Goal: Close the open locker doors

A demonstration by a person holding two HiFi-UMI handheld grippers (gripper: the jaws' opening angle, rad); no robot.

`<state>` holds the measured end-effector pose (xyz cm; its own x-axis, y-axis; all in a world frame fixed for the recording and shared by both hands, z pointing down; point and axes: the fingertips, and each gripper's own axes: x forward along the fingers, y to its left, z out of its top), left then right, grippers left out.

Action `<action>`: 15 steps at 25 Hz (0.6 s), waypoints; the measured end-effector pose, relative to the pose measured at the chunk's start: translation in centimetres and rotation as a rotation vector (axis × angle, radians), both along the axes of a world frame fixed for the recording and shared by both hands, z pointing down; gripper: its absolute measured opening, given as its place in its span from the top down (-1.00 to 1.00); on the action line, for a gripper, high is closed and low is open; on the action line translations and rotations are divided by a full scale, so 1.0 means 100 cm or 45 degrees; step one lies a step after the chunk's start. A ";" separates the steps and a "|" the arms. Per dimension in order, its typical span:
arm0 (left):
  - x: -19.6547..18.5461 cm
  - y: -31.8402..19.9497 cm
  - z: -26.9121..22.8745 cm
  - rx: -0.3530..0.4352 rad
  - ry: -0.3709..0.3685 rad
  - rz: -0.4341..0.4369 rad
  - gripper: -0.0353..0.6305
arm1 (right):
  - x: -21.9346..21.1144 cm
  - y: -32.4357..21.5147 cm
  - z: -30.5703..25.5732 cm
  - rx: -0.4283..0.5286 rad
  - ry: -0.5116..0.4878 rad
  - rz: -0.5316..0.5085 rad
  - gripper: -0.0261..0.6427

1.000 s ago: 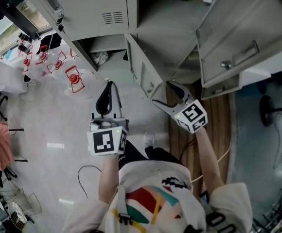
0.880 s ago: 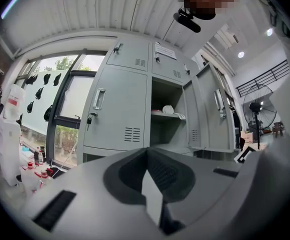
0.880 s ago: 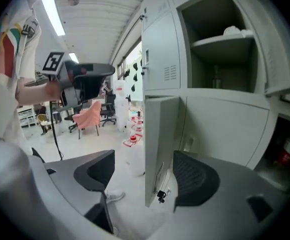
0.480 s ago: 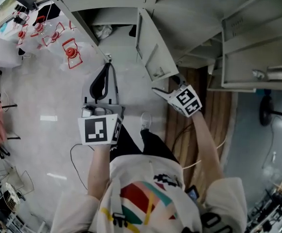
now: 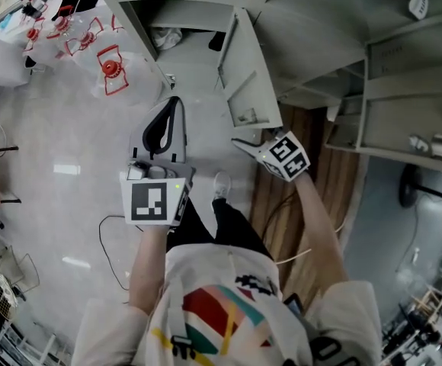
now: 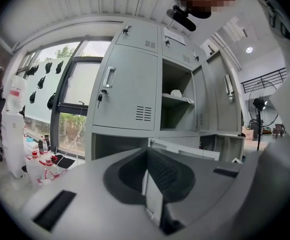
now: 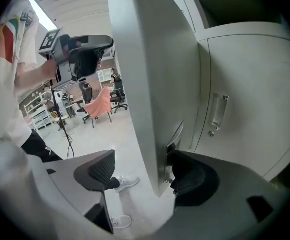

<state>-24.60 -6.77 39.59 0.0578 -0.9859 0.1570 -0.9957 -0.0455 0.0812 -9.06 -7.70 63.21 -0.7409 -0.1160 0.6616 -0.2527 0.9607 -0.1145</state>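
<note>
A grey lower locker door (image 5: 243,67) stands swung out into the room. My right gripper (image 5: 245,144) is open at that door's free edge. In the right gripper view the door panel (image 7: 140,84) runs between the jaws of the right gripper (image 7: 145,173), close against the right-hand jaw, with its latch plate (image 7: 174,139) just above. My left gripper (image 5: 169,122) is shut and holds nothing, out over the floor to the left of the door. The left gripper (image 6: 150,186) faces the locker bank, where an open compartment (image 6: 177,100) shows a shelf. Another open door (image 5: 408,90) hangs at the upper right.
Shut lockers with handles (image 7: 217,113) stand behind the door. Red-and-white objects (image 5: 110,67) lie on the pale floor at upper left, and a black cable (image 5: 110,239) trails by my legs. A wooden floor strip (image 5: 282,204) runs under the right arm. A fan (image 5: 415,185) stands at right.
The view has drifted so the lockers sit higher in the head view. My right gripper has moved in to the lower door's free edge. The left gripper stays shut and has barely moved.
</note>
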 end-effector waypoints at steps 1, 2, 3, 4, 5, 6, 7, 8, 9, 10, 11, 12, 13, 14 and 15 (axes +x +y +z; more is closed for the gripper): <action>-0.003 0.000 0.002 -0.006 0.000 -0.008 0.88 | -0.005 0.002 -0.001 -0.011 0.002 -0.011 -0.08; -0.007 0.001 0.004 -0.005 0.006 -0.018 0.88 | -0.009 0.004 -0.002 -0.019 0.003 -0.021 -0.08; -0.011 0.001 0.005 0.000 0.013 -0.030 0.88 | -0.014 0.008 -0.003 -0.028 0.000 -0.031 -0.08; -0.014 0.002 0.007 0.002 0.017 -0.040 0.88 | -0.019 0.011 -0.005 -0.036 -0.004 -0.042 -0.08; -0.018 0.003 0.008 -0.001 0.020 -0.049 0.88 | -0.024 0.015 -0.006 -0.041 -0.007 -0.056 -0.08; -0.022 0.003 0.010 -0.006 0.022 -0.058 0.88 | -0.028 0.019 -0.006 -0.043 -0.007 -0.073 -0.08; -0.026 0.004 0.012 -0.012 0.026 -0.067 0.88 | -0.033 0.024 -0.006 -0.045 -0.007 -0.092 -0.08; -0.030 0.005 0.013 -0.018 0.030 -0.076 0.88 | -0.038 0.028 -0.007 -0.047 -0.007 -0.112 -0.08; -0.034 0.006 0.014 -0.023 0.034 -0.085 0.88 | -0.044 0.031 -0.007 -0.050 -0.007 -0.132 -0.08; -0.038 0.007 0.015 -0.029 0.037 -0.094 0.88 | -0.050 0.035 -0.008 -0.055 -0.008 -0.152 -0.08; -0.042 0.008 0.017 -0.034 0.040 -0.103 0.88 | -0.057 0.038 -0.008 -0.060 -0.010 -0.171 -0.08; -0.046 0.010 0.018 -0.037 0.041 -0.112 0.88 | -0.063 0.041 -0.008 -0.064 -0.012 -0.191 -0.08; -0.050 0.012 0.019 -0.040 0.041 -0.120 0.88 | -0.070 0.043 -0.008 -0.066 -0.015 -0.208 -0.08; -0.055 0.013 0.021 -0.043 0.041 -0.127 0.88 | -0.077 0.046 -0.008 -0.067 -0.018 -0.223 -0.08; -0.059 0.015 0.022 -0.047 0.040 -0.134 0.88 | -0.084 0.048 -0.008 -0.065 -0.021 -0.234 -0.08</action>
<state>-30.52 -5.32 41.77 -0.0401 -0.9804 0.1931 -0.9918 0.0626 0.1118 -17.42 -2.91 62.42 -0.7573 0.0559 0.6507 -0.0711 0.9833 -0.1673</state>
